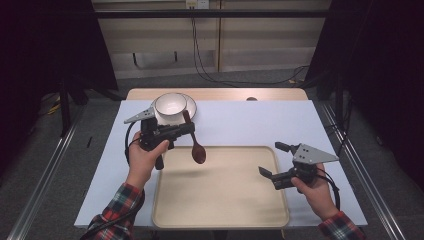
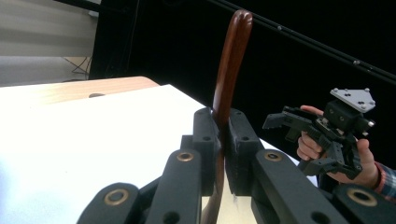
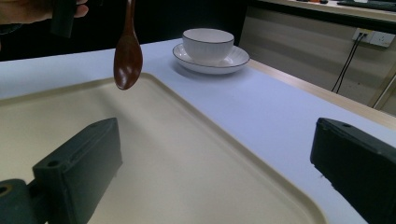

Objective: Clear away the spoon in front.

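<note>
A dark brown wooden spoon [image 1: 197,148] hangs over the far edge of the beige tray [image 1: 220,200], bowl end down. My left gripper [image 1: 188,129] is shut on its handle. In the left gripper view the handle [image 2: 232,60] rises between the closed jaws of the left gripper [image 2: 223,135]. My right gripper [image 1: 273,160] is held over the tray's right edge, open with nothing in it. In the right gripper view its jaws stand wide apart above the tray [image 3: 196,154], and the spoon [image 3: 127,56] hangs at the upper left.
A white bowl [image 1: 171,106] stands on a white plate [image 1: 191,106] at the back left of the pale blue table cover [image 1: 250,122]; the bowl [image 3: 208,43] and plate [image 3: 236,59] lie beyond the tray. The other hand's gripper [image 2: 327,133] shows at right.
</note>
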The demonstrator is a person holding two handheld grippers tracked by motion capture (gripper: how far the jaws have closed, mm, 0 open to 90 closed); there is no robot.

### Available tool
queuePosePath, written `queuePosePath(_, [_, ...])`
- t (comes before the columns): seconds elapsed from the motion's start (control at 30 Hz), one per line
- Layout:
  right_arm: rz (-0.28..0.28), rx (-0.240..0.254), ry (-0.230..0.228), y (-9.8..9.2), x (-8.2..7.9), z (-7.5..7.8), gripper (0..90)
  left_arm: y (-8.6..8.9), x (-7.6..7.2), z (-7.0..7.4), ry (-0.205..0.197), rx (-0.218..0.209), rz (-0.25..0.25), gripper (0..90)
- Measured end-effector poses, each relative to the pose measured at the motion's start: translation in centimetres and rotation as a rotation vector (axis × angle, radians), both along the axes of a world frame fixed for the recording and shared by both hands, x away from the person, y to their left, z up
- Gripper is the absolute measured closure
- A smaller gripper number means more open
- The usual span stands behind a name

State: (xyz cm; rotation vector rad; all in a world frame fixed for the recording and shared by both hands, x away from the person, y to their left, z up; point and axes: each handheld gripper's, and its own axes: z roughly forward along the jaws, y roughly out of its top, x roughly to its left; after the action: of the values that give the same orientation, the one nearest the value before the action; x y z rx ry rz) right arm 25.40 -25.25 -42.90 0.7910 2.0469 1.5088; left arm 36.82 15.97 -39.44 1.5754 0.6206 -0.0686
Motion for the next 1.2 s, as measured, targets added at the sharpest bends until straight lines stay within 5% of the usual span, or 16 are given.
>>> queuePosePath(1.2, [0.005, -0.014, 0.008, 0.1, 0.0, -0.1, 1.7, -0.8, -3.3, -0.8, 0.039, -0.006, -0.108, 84.2])
